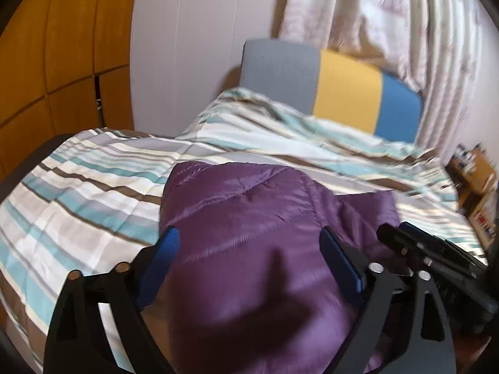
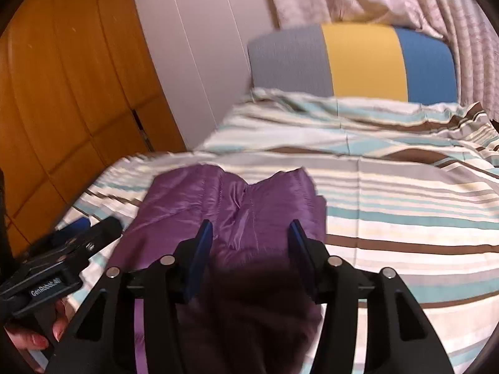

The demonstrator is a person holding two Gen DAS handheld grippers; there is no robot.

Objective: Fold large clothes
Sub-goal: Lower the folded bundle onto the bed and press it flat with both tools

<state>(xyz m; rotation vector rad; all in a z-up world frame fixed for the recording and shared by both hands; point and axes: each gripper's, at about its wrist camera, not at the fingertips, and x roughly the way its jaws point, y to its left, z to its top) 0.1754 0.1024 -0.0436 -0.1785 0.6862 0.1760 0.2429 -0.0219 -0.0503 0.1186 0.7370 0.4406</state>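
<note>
A purple quilted jacket (image 1: 249, 212) lies folded on the striped bedcover (image 1: 93, 193). My left gripper (image 1: 249, 240) hovers over its near part, blue pads wide apart and touching nothing. In the right wrist view the jacket (image 2: 218, 205) shows two padded halves meeting at a seam, with a dark furry part (image 2: 259, 308) at the near end. My right gripper (image 2: 249, 229) stands above it, pads apart and clear of the cloth. The two grippers are side by side: the right gripper (image 1: 402, 233) shows at the left view's right edge, and the left gripper (image 2: 93, 230) sits lower left, held by a hand (image 2: 46, 330).
A grey, yellow and blue headboard (image 2: 358, 62) closes the far end of the bed. A wooden wardrobe (image 2: 62, 78) and white wall panel (image 2: 202, 46) stand on the left, a patterned curtain (image 1: 405, 15) behind. Cluttered shelves (image 1: 477, 171) are beyond the bed's right edge.
</note>
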